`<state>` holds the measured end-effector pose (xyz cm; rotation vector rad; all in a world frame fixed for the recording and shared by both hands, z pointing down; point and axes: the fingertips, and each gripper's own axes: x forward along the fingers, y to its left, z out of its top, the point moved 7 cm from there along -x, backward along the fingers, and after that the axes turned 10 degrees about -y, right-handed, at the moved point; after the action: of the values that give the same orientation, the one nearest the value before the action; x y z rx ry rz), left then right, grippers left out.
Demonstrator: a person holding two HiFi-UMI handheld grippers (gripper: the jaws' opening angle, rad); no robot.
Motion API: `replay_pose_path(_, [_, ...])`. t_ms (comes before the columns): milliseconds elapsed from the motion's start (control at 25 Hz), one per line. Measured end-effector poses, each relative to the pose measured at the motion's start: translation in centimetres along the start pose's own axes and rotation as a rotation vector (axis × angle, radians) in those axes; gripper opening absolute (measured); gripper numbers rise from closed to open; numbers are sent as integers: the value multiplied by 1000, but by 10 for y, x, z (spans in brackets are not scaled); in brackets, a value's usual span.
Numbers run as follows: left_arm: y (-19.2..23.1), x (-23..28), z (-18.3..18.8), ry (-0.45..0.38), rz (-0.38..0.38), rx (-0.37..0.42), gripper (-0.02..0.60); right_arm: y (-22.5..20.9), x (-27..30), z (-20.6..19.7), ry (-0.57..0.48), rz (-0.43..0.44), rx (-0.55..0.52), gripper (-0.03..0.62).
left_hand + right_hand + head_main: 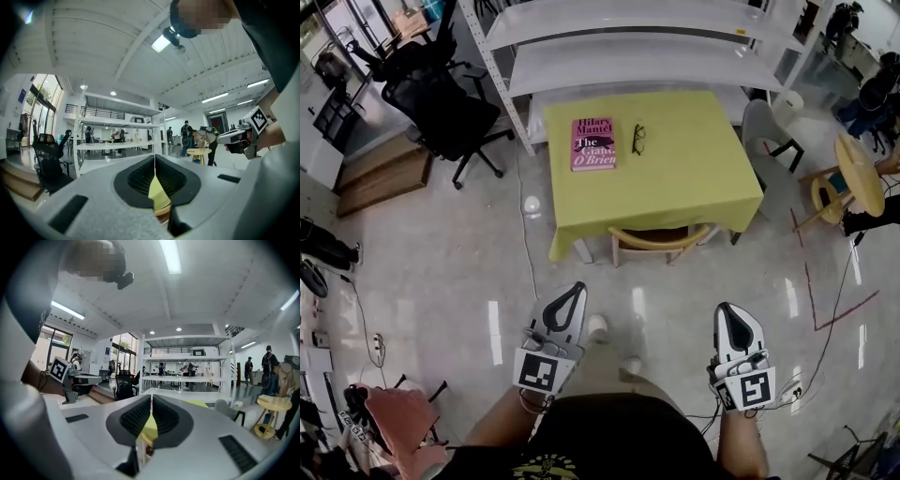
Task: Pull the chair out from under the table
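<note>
While the person (600, 441) stands on the pale floor (441, 272) facing the surface (694, 159), both grippers are held out level in front of the body, well short of it. The left gripper (574, 289) has its fingers (140, 176) pressed together with nothing caught between them. The right gripper (727, 309) is the same, its fingers (164, 420) closed flat on each other and empty.

The wooden chair (661, 242) sits tucked under the near edge of the surface. Only its curved backrest and the tops of its legs show below the hanging yellow-green cloth (581, 220). Neither gripper touches it; bare floor lies between them and the chair.

On the far left part of the surface lies a pink book (592, 143), with a pair of glasses (637, 139) just to its right. A white shelving rack (628, 47) stands behind the surface, and a black office chair (431, 94) is off to the far left.
</note>
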<state>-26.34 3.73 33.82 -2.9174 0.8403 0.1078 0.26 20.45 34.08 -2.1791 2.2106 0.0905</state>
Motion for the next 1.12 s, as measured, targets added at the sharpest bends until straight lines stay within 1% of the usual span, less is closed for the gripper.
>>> replay_pose_path(120, [17,12,-4,3,13,0,11,2,21,-6,2,6,8,12])
replay_pose_path(200, [26,26,-3,11,7,-9,12,1,35,-6,7,1,18,12])
replay_pose_path(440, [47,78,-7,18,-55,-28,12,-12,77,-2,-34,-5,33,14])
replay_pose_path(640, [60,103,-16,18,-92,-39,16,-24,93,-5,-9,-37,49,14])
replay_pose_path(720, [66,111,-18,17,-114,-48,38,-27,99,-6,-19,-40,39,14])
replay_pose_path(800, [72,118,-21,26,-141,-57,78,-30,107,-5,-7,-52,6,14])
replay_pose_path(1120, [95,139,-34,36,-205,-78,105,-26,133,-1,2,-100,-49,17])
